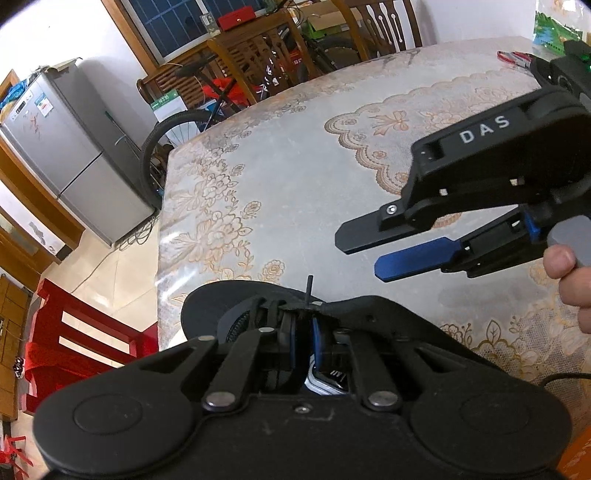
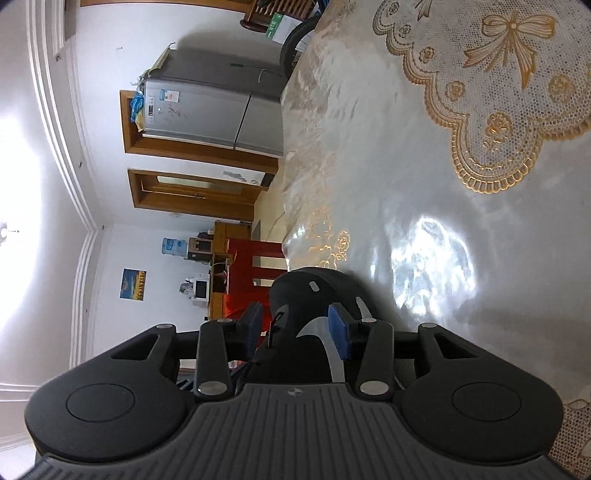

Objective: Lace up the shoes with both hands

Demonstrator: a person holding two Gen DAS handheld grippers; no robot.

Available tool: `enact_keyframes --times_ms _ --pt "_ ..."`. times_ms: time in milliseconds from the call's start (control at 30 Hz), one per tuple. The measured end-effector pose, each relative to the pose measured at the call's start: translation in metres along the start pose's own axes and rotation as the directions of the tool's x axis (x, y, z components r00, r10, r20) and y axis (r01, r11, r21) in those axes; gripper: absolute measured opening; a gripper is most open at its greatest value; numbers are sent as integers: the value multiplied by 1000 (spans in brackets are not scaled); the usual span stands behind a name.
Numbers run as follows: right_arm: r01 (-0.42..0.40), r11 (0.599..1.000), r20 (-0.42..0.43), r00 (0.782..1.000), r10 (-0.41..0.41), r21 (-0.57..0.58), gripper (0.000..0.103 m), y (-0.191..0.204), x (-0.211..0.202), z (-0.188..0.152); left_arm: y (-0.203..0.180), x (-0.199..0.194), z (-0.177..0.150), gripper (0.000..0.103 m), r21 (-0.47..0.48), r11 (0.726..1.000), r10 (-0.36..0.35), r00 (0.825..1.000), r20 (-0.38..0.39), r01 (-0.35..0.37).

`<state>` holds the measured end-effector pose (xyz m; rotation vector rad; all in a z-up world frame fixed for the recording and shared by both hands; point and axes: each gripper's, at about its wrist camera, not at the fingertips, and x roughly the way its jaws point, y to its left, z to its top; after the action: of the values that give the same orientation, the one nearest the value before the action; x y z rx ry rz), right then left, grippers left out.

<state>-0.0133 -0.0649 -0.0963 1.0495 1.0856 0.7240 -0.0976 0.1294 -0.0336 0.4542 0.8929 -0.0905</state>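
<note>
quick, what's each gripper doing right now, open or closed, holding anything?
Left gripper: closed, apparently pinching the black shoelace at the black shoe.
Right gripper: open, holding nothing, jaws apart around the shoe.

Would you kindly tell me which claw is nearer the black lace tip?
Left: the left claw is shut just beneath the lace tip; the right claw hangs open off to its side.

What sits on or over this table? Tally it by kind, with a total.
Grippers: 2 (left gripper, right gripper)
Black shoe: 1
Shoelace: 1
Red-handled tool: 1
Green printed packet: 1
Total: 6
</note>
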Motion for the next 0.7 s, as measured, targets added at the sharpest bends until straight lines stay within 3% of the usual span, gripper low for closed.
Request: enact_keyframes --times_ms 467,700 --pt "-25 1000 -28 999 25 1 43 6 22 1 -1 2 -2 9 19 1000 4 1000 1 -4" --pt "-27 996 -14 1000 28 80 43 -1 22 6 -1 3 -2 9 24 1000 -1 1000 3 1"
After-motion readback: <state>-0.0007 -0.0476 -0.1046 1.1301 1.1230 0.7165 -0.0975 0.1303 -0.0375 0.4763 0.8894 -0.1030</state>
